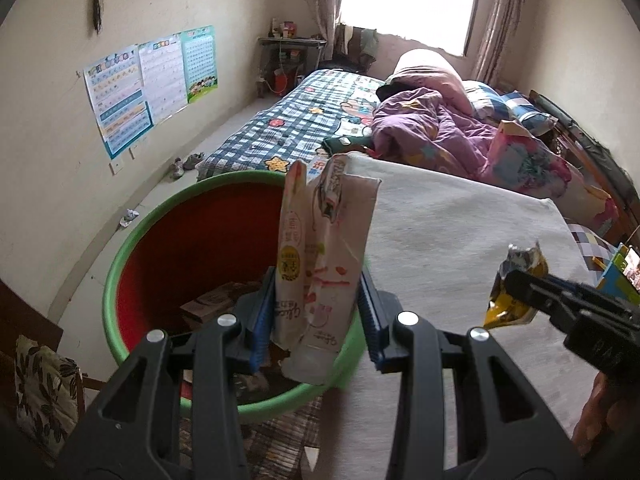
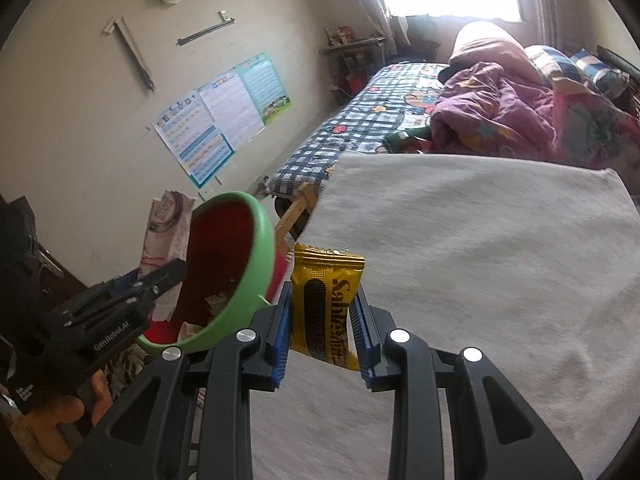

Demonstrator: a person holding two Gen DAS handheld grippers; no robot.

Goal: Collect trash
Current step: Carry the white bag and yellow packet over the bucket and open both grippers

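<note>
- The step in hand looks like the carry to the bin: both tools are loaded and neither piece of trash has been let go yet.
- The left tool (image 1: 316,312) pinches a pale pink wrapper (image 1: 320,256) between its blue pads; the wrapper stands upright, its lower end hanging below the pads.
- In the left wrist view that wrapper sits in front of the open mouth of the bin (image 1: 120,264), a red tub with a green rim that stands just beside the bench (image 1: 460,232), which is covered with a grey cloth.
- Some trash (image 1: 208,304) already lies in the bottom of the bin.
- The right tool (image 2: 324,320) is clamped on a yellow snack wrapper (image 2: 324,300), held upright above the bench near its edge, with the bin off to its left.
- For the left tool, the next move probably calls for getting the wrapper fully past the green rim, then spreading the pads so it falls inside.
- The right tool likely has further to go: it must cross the bench edge and clear the rim without crowding the left tool.
- One crumpled scrap (image 1: 129,216) lies on the floor by the wall, so collecting seems unfinished.
</note>
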